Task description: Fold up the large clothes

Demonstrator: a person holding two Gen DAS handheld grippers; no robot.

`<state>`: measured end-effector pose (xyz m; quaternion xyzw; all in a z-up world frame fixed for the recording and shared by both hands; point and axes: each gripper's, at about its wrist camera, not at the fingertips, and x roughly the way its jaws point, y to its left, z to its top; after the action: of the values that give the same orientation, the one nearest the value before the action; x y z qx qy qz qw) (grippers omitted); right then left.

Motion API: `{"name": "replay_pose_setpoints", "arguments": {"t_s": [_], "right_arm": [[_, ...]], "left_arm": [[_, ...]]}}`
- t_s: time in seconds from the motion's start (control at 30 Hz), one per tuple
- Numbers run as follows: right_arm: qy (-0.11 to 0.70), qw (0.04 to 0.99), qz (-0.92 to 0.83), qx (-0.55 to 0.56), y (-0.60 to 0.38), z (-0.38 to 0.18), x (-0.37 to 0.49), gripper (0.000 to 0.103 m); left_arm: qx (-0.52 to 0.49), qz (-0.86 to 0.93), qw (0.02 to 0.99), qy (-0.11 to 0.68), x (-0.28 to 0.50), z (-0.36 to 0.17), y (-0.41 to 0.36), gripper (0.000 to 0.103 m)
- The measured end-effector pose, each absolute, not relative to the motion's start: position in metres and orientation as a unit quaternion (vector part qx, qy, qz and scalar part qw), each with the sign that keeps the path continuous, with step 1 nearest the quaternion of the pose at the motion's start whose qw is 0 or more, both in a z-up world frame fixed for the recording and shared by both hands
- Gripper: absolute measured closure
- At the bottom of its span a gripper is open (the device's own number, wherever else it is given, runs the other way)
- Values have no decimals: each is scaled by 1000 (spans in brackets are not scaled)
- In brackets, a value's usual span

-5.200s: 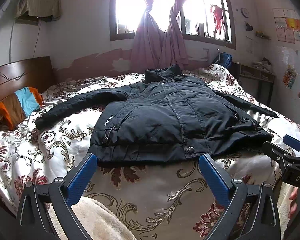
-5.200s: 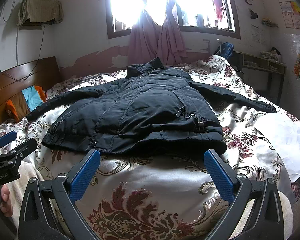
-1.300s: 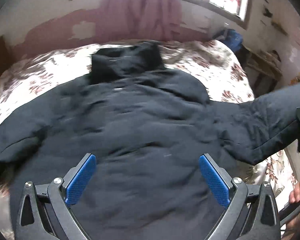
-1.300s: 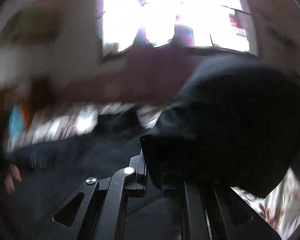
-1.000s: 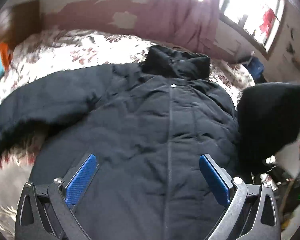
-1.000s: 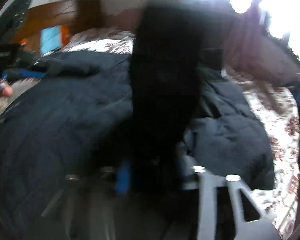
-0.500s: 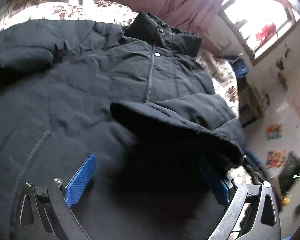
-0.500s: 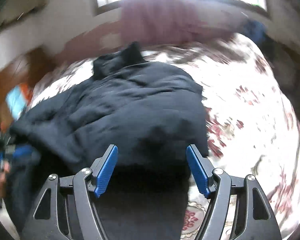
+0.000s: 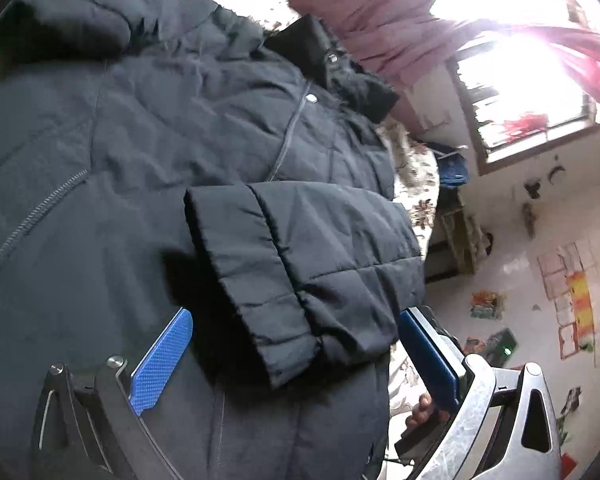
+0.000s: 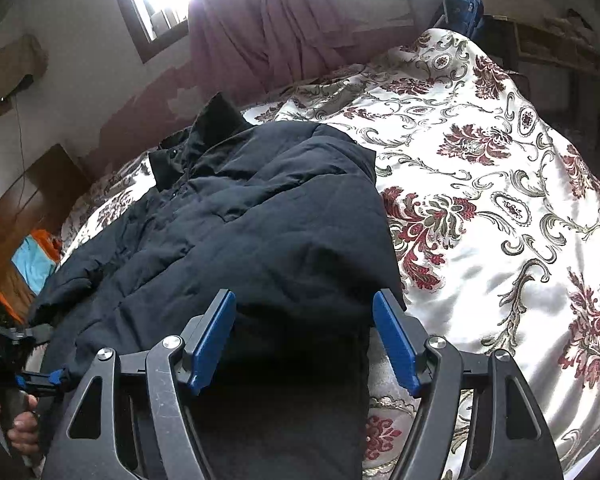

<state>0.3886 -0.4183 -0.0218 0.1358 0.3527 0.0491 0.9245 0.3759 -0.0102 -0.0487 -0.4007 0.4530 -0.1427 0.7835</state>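
A large black padded jacket (image 9: 148, 152) lies front up on the bed, collar toward the window. Its right sleeve (image 9: 300, 264) is folded across the chest, cuff lying on the front. My left gripper (image 9: 296, 364) is open, just above the jacket, with the sleeve cuff lying between its blue pads untouched. My right gripper (image 10: 304, 336) is open and empty, hovering over the folded sleeve and the jacket (image 10: 240, 232) at its right side. The left sleeve (image 10: 68, 276) still stretches out toward the headboard.
The floral bedspread (image 10: 500, 208) shows bare to the right of the jacket. A wooden headboard (image 10: 40, 192) with orange and blue cloth (image 10: 32, 260) is at the left. Curtains (image 10: 268, 28) and a window are behind the bed. A shelf (image 9: 456, 236) stands by the wall.
The right gripper carried the right sleeve over the jacket front, let go and opened wide. Both grippers have since drawn back a little; the sleeve stays folded across the chest.
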Motion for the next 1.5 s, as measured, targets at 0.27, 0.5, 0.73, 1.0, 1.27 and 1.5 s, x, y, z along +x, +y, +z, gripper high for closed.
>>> {"name": "replay_pose_setpoints", "arguments": {"t_s": [0.27,0.5,0.73,1.0,1.27,1.5], "right_arm": [[306,937,50,164,-421,-18,387,37],[252,957,63,128,-394,-1,383,37],[269,961,58,28,-350,-10,411,65],[339,938,71,-29,-316,-42,443,75],[329,942,52,-39,-310,-43,440,62],[305,951,50,34,-340,-12,407,32]], "left_arm": [[-300,-46,824,478,406,-38,-38,75],[-131,-2,931,340,404,42,-55,93],[-33,89,951,295,413,65,-28,93],[-29,109,914,389,445,-20,-2,93],[-43,99,880,463,461,-72,-2,87],[-148,71,894,416,427,-50,27,45]]}}
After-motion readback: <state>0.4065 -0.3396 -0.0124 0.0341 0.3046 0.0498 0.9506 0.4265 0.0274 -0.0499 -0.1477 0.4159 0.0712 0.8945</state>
